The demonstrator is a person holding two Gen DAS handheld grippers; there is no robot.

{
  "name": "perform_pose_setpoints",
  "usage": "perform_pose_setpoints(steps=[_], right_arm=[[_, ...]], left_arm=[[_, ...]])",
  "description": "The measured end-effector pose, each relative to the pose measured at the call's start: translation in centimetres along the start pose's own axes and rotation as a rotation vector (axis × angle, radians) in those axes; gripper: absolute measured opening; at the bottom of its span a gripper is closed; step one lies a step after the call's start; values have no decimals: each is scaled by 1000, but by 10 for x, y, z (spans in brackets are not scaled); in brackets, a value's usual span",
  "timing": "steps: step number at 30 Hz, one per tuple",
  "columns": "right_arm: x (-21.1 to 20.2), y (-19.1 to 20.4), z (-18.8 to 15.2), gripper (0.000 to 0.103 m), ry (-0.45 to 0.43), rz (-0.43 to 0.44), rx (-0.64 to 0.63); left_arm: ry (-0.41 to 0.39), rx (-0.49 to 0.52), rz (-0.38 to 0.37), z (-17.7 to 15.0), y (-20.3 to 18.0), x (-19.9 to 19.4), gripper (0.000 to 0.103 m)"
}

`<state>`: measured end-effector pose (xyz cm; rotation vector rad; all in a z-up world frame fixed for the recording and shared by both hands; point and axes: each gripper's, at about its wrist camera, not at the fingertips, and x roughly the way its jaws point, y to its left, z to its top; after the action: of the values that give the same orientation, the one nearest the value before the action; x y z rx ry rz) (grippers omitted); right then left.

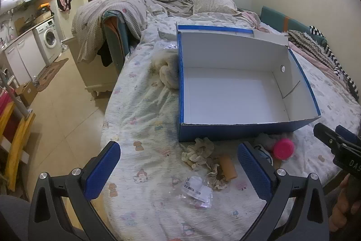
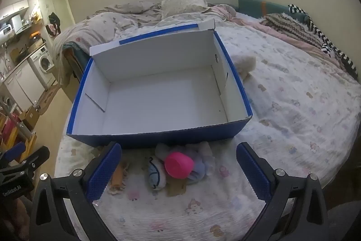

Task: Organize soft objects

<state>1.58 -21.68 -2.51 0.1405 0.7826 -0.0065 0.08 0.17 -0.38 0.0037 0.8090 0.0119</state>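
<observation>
On the bed (image 1: pixel 144 105), your blue box (image 2: pixel 158 139) sits empty; both tools, left tool (image 1: pixel 180 169) and right tool (image 2: pixel 179 172), gape released. Soft toys (image 2: pixel 180 164) and scrunchies (image 1: pixel 198 154) lie just ahead, unpacked.

The box (image 1: pixel 225 92) is seen to be of cardboard, matt white within and blue without, its cut near edge showing corrugation; the bed sheet (image 1: pixel 144 119) is of printed cloth, crumpled and matt; the scrunchies (image 1: pixel 198 154) are of gathered, frilled fabric; the pink cup (image 2: pixel 178 164) is of smooth plastic; the small bag (image 1: pixel 197 191) is of clear, glossy film; the gripper pads (image 1: pixel 102 171) are of finely dotted blue material, held on matt black plastic with bright metal screws.
</observation>
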Motion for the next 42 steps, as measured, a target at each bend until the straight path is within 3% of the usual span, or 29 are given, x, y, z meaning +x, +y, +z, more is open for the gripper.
perform_pose_setpoints(steps=[42], right_arm=[[1,7,-1,103,13,-4,-26]], left_arm=[[-2,-22,-16,3,1,-3,103]])
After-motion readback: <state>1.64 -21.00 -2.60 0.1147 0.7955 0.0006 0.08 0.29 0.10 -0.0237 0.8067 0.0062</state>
